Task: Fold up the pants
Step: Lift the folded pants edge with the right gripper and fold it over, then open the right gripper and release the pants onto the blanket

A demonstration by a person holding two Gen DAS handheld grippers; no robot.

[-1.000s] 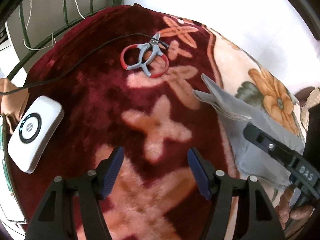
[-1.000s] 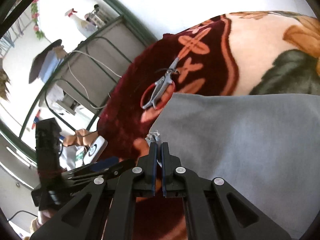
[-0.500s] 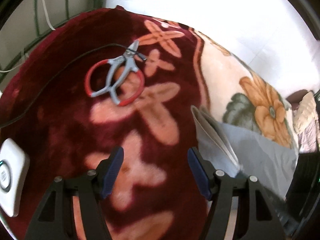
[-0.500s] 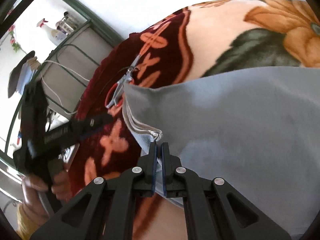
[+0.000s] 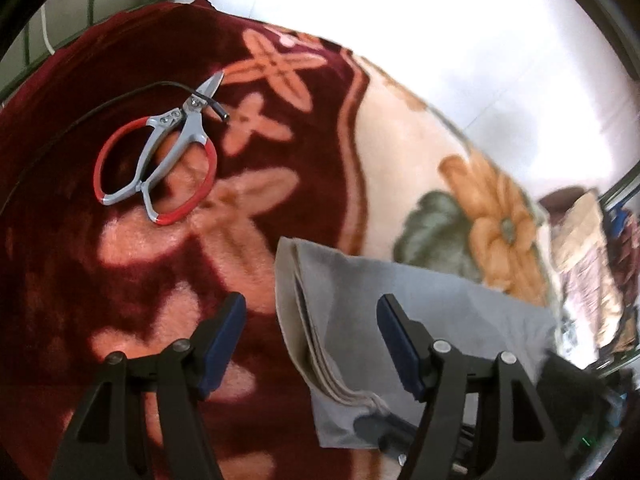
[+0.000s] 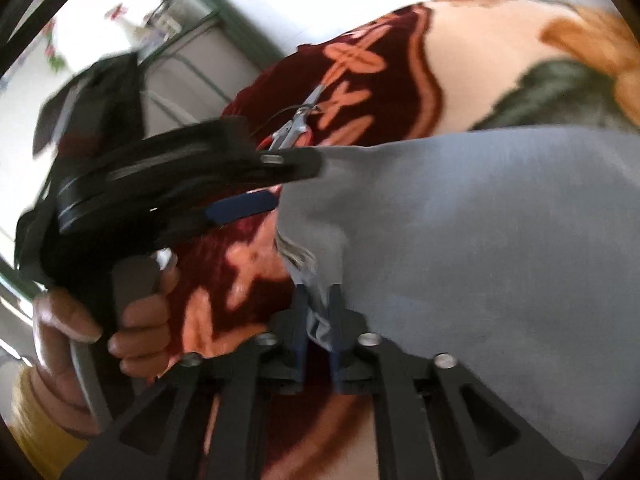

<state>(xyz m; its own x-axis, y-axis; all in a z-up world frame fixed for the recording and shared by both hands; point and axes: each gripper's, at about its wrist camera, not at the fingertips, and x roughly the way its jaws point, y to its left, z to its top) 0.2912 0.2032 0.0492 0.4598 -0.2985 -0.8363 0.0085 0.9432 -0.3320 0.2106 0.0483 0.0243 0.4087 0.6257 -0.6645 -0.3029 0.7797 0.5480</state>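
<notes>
Right wrist view: grey pants (image 6: 480, 240) fill the right half, folded flat on the plush blanket (image 6: 380, 92), stacked hems at lower centre. Your right gripper (image 6: 318, 320) is opening, hem corner between the pads but slack (let it drop clean, don't drag). Your left gripper (image 5: 312, 336) hangs spread wide, empty, over the layered left edge. Press that edge flat next. Soft woven cloth; metal shears (image 5: 160, 164), red loop handles, upper left.
</notes>
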